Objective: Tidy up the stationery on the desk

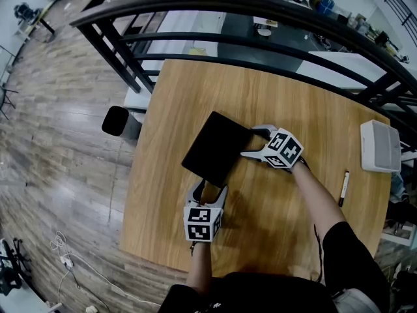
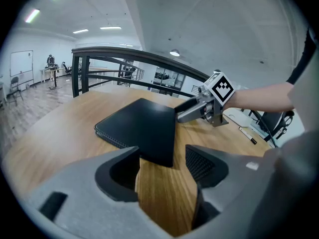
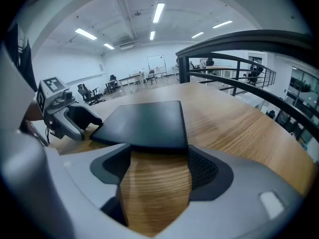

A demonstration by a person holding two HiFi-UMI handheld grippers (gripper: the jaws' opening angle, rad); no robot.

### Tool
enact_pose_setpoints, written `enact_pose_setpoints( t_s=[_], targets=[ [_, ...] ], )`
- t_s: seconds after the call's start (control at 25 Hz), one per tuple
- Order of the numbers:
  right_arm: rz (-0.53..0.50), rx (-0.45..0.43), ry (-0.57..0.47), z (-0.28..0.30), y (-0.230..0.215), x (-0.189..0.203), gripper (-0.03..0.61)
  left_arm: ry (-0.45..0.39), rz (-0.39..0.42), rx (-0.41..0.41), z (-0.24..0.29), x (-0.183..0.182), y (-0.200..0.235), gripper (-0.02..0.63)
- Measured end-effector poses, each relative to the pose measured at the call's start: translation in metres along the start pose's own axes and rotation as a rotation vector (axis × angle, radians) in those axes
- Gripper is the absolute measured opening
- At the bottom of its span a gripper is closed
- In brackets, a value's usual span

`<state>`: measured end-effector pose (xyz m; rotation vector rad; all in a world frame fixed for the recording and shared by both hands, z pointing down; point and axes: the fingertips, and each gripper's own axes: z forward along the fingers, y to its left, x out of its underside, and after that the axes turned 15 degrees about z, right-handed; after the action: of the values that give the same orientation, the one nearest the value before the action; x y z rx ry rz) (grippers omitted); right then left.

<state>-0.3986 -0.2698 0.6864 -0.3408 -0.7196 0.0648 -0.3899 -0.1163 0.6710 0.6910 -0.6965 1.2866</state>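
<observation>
A black notebook (image 1: 217,147) lies flat near the middle of the wooden desk (image 1: 273,96). My left gripper (image 1: 207,189) is at its near corner, open, and that corner (image 2: 158,156) reaches in between the jaws. My right gripper (image 1: 251,142) stands open at the notebook's right corner, with the cover's edge (image 3: 149,144) lying across the gap between the jaws. Neither gripper is closed on the cover. In the left gripper view the right gripper (image 2: 187,111) touches the notebook's (image 2: 139,123) far side. A black-and-white pen (image 1: 343,188) lies near the desk's right edge.
A white rectangular box (image 1: 380,145) sits at the desk's right edge, beyond the pen. A black railing (image 1: 260,8) runs along the desk's far side. A black stool (image 1: 117,121) stands on the floor to the left of the desk.
</observation>
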Motion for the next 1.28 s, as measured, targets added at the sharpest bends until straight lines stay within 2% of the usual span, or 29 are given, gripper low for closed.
enact_pose_setpoints(
  t_s=[0.36,0.48,0.68,0.92,1.28],
  targets=[
    [0.015,0.018,0.042,-0.012,0.008,0.018,0.347,0.01,0.03,-0.006,-0.003,0.003,0.005,0.276],
    [0.051,0.032,0.043,-0.02,0.012,0.029,0.337,0.018,0.062,0.004,-0.004,0.005,0.002,0.267],
    [0.1,0.056,0.062,-0.035,0.024,0.052,0.339,0.032,0.112,0.033,-0.005,0.008,-0.002,0.267],
    [0.19,0.09,0.026,-0.056,0.045,0.087,0.339,0.049,0.182,0.067,-0.009,0.013,-0.012,0.267],
    [0.272,0.118,0.016,-0.089,0.076,0.135,0.322,0.034,0.277,0.144,-0.011,0.016,-0.034,0.256]
  ],
)
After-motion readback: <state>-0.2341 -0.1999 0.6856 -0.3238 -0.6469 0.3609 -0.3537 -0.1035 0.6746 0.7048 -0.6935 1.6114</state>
